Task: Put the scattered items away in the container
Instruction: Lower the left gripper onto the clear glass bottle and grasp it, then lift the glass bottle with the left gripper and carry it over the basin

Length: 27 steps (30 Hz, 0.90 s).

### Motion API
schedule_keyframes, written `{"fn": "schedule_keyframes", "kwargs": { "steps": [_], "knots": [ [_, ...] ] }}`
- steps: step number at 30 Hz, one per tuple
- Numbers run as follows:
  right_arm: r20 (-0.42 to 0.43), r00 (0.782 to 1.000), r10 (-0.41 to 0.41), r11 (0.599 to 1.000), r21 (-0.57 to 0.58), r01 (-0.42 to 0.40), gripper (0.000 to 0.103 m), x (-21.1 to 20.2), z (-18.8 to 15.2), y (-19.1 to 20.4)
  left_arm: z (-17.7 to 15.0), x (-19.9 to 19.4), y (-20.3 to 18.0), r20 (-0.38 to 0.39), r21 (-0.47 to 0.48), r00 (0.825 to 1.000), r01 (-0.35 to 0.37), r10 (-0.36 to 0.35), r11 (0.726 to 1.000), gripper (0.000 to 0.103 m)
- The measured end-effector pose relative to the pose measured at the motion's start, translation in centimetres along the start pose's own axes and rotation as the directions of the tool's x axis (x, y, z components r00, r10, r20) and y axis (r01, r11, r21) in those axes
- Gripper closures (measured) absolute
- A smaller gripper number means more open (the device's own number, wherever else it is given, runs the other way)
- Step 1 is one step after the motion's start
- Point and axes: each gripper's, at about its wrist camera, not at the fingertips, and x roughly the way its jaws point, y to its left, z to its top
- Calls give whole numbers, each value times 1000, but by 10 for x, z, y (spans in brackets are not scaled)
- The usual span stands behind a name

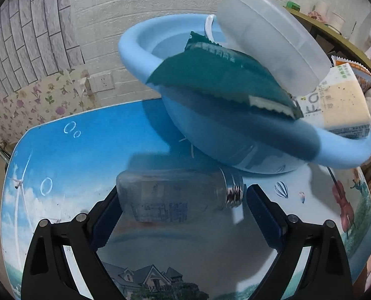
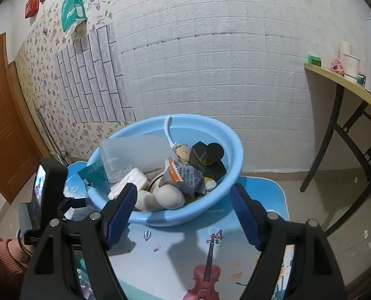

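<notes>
Clear glass bottle with threaded metal neck (image 1: 175, 195) lies on its side on the picture-printed desk (image 1: 85, 155), just beside the light-blue plastic basin (image 1: 235, 147). Left gripper (image 1: 181, 205) stands apart, straddling it, pads not touching. Judged rigid, slippery, breakable: grasp mid-body. Right gripper (image 2: 184, 215) apart, empty.

The basin (image 2: 225, 135) is smooth, shiny blue plastic. The bottle (image 1: 165, 195) is clear with a shiny metal neck. The table (image 1: 72, 160) top looks glossy. The box (image 2: 135, 155) is cloudy plastic.

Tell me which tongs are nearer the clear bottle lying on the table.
Left. The left tongs stand open astride the clear bottle, not yet pressing it. The right tongs hang open facing the blue basin, away from the bottle.
</notes>
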Motion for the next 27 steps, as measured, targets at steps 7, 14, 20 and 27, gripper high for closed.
{"fn": "schedule_keyframes", "kwargs": {
  "steps": [7,14,20,27],
  "knots": [
    [-37,999,4,1000,9,-4,26,-1,-12,1,-5,-5,-8,24,22,1000,8,-8,1000,19],
    [-45,999,17,999,35,-15,26,-11,-19,3,-16,-39,-12,79,31,997,-1,-1,1000,19],
    [-55,998,17,999,46,-14,26,-18,-20,10,-22,-84,-6,153,31,988,28,-32,999,19],
    [-70,997,20,999,28,-18,26,-19,-25,22,-11,-127,3,253,36,965,56,-64,998,19]
  ]
}}
